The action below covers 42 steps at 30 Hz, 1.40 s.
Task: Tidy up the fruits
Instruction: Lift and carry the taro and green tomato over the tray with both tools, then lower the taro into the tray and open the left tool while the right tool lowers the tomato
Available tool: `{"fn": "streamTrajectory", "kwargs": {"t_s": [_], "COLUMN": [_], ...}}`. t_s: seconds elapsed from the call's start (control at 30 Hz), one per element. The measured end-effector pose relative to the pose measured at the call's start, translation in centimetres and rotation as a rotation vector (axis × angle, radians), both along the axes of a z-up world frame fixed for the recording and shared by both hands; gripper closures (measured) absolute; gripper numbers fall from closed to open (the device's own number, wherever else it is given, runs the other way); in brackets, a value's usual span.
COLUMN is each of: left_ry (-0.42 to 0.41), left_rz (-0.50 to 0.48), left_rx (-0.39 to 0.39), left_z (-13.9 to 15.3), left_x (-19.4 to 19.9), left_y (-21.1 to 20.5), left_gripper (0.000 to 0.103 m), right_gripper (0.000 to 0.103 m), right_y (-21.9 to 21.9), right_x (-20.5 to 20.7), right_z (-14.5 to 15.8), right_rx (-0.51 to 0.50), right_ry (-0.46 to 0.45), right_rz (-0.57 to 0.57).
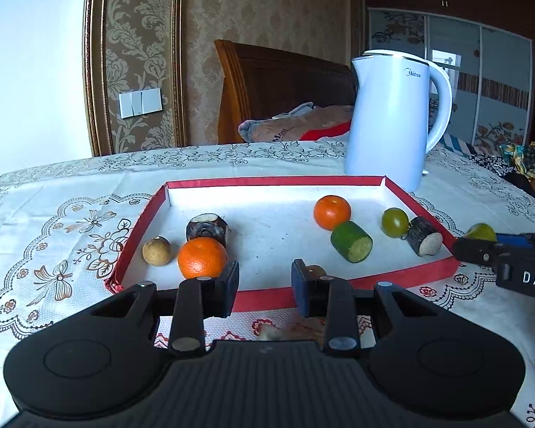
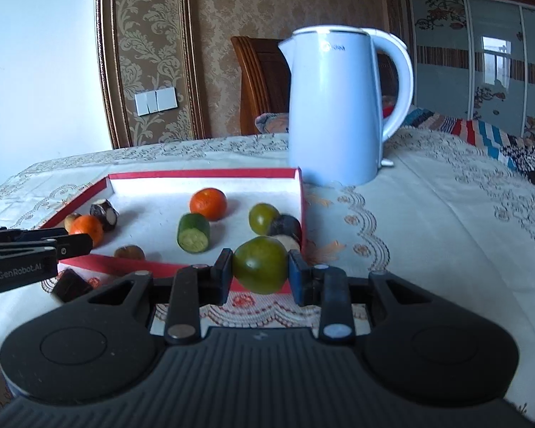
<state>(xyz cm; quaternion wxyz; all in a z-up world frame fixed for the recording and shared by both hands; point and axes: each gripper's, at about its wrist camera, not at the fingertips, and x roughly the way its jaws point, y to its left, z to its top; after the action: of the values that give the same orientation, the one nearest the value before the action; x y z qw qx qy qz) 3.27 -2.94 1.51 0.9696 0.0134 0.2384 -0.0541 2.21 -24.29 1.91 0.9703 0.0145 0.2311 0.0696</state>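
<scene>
The right gripper [image 2: 260, 271] has its jaws clamped on a round green fruit [image 2: 260, 269], held just off the near right corner of the shallow red-rimmed white tray [image 2: 203, 174], I'd guess so it can go in. The left gripper [image 1: 265, 287] hangs at the near rim, jaws closed on nothing. The tray already holds two oranges, a green cylinder piece, a small green fruit and some dark chunks (quite a mixed bag).

Black ribbed grippers [image 1: 265, 287] – blue-padded fingers [image 2: 297, 278]

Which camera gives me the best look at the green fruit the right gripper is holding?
The right wrist view: the green fruit sits front and centre, clamped between the right gripper's fingers near the red tray's front corner. The left wrist view shows only its top, peeking above the right gripper at the frame's right edge.
</scene>
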Motion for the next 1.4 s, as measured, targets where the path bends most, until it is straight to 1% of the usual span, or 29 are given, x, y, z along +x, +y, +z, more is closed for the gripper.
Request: {"fn": "streamTrajectory", "kwargs": {"t_s": [0.1, 0.17, 0.2, 0.3, 0.4, 0.47, 0.53, 0.57, 0.6, 0.63, 0.67, 0.7, 0.77, 0.8, 0.93, 0.97, 1.0, 1.07, 1.13, 1.23, 1.4], "left_ry": [0.004, 0.018, 0.025, 0.019, 0.075, 0.116, 0.127, 0.128, 0.127, 0.119, 0.106, 0.091, 0.073, 0.069, 0.052, 0.055, 0.066, 0.106, 0.112, 0.101, 0.037], "left_rz": [0.001, -0.028, -0.043, -0.029, -0.099, -0.118, -0.101, -0.099, -0.096, -0.101, -0.114, -0.124, -0.140, -0.146, -0.117, -0.107, -0.103, -0.110, -0.103, -0.088, -0.075], "left_rx": [0.005, 0.007, -0.001, -0.049, -0.124, -0.130, -0.118, -0.115, -0.108, -0.099, -0.085, -0.063, 0.013, 0.049, 0.172, 0.183, 0.180, 0.148, 0.130, 0.151, 0.127], "left_z": [0.0, 0.0, 0.1, 0.5, 0.4, -0.1, -0.6, -0.7, -0.8, -0.8, -0.8, -0.9, -1.2, -1.4, -2.3, -2.4, -2.5, -2.7, -2.7, -2.7, -1.0], "left_x": [0.1, -0.1, -0.3, -1.4, -2.4, -3.2, -3.7, -3.8, -3.9, -4.0, -4.1, -4.3, -4.7, -4.8, -4.3, -4.1, -3.9, -3.3, -3.3, -3.5, -3.6], "left_y": [0.1, 0.2, 0.5, 1.6, 3.3, 4.0, 4.3, 4.3, 4.1, 3.8, 3.4, 2.9, 1.8, 1.3, -0.2, -0.3, -0.2, 0.4, 0.7, 0.6, 0.9], "left_gripper": [0.071, 0.071, 0.071, 0.071, 0.071, 0.071, 0.071, 0.066, 0.054, 0.047, 0.037, 0.034, 0.033, 0.030, 0.030, 0.033, 0.050, 0.069, 0.070, 0.070, 0.070], "right_gripper": [0.072, 0.072, 0.072, 0.072, 0.072, 0.072, 0.072, 0.072, 0.072, 0.072, 0.072, 0.072, 0.072, 0.072, 0.072, 0.072, 0.072, 0.072, 0.072, 0.072, 0.072], "right_y": [0.5, 0.5, 0.4, 0.1, -0.1, -0.1, 0.1, 0.1, 0.1, 0.2, 0.3, 0.2, 0.1, 0.1, 0.3, 0.4, 0.4, 0.5, 0.6, 0.8, 0.9], "right_x": [0.4, 0.5, 0.5, 0.6, 1.1, 1.4, 1.3, 1.2, 1.2, 1.1, 1.0, 1.0, 1.0, 1.1, 1.1, 1.1, 1.1, 1.0, 1.0, 0.9, 0.7], "right_z": [0.2, 0.0, -0.1, -0.8, -1.5, -1.9, -1.9, -1.9, -2.0, -2.0, -2.0, -2.0, -2.0, -2.0, -2.1, -2.1, -2.1, -2.1, -2.1, -2.2, -1.3], "right_rx": [-0.010, 0.001, 0.007, 0.023, 0.038, 0.046, 0.048, 0.053, 0.056, 0.054, 0.051, 0.050, 0.055, 0.057, 0.051, 0.049, 0.047, 0.043, 0.034, 0.020, 0.015], "right_ry": [-0.004, -0.001, 0.001, 0.011, 0.049, 0.072, 0.066, 0.066, 0.066, 0.066, 0.064, 0.062, 0.065, 0.069, 0.070, 0.069, 0.070, 0.069, 0.066, 0.062, 0.026], "right_rz": [0.007, 0.004, 0.004, 0.005, 0.011, 0.018, 0.023, 0.028, 0.033, 0.036, 0.035, 0.034, 0.033, 0.034, 0.039, 0.040, 0.042, 0.044, 0.043, 0.046, 0.046]}}
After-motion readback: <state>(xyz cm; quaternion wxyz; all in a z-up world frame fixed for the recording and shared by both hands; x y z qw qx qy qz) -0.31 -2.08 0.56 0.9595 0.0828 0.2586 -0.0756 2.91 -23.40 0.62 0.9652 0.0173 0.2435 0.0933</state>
